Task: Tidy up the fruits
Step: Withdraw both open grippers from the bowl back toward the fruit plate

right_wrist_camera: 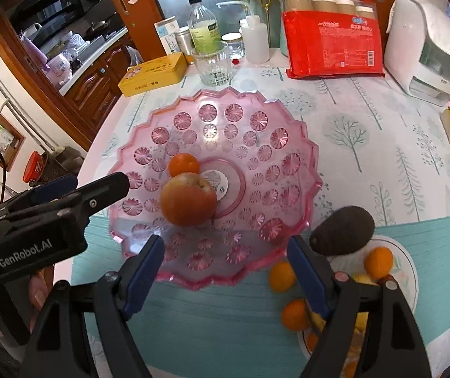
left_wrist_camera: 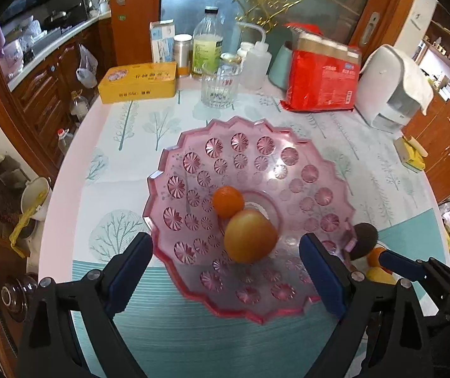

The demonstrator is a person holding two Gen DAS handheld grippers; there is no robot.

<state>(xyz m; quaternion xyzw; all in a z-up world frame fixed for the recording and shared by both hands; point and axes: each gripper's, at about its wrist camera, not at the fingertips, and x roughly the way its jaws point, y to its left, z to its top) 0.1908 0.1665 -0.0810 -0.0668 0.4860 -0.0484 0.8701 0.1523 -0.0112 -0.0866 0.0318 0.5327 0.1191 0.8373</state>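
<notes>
A round counter [right_wrist_camera: 382, 157] under a tree-print cloth stands in a kitchen with wooden cabinets. Toward its near edge sits a pink bowl [right_wrist_camera: 275, 132]; an apple [right_wrist_camera: 188, 198] and a mandarin [right_wrist_camera: 183, 164] lie touching beside its centre, probably already sorted. Just right of the bowl, at the near right edge, a white plate [right_wrist_camera: 409, 261] holds an avocado [right_wrist_camera: 341, 231] and small oranges [right_wrist_camera: 378, 261], with two more [right_wrist_camera: 281, 276] loose on the cloth, seemingly awaiting transfer. Both tongs hang above the bowl's near rim: the left tongs [left_wrist_camera: 226, 271] spread wide with nothing gripped, the right tongs [right_wrist_camera: 226, 271] likewise wide and empty. Along the far edge stand a yellow tin [left_wrist_camera: 138, 82], glass [left_wrist_camera: 220, 86], bottles [left_wrist_camera: 207, 44] and a red pack [left_wrist_camera: 322, 78].
</notes>
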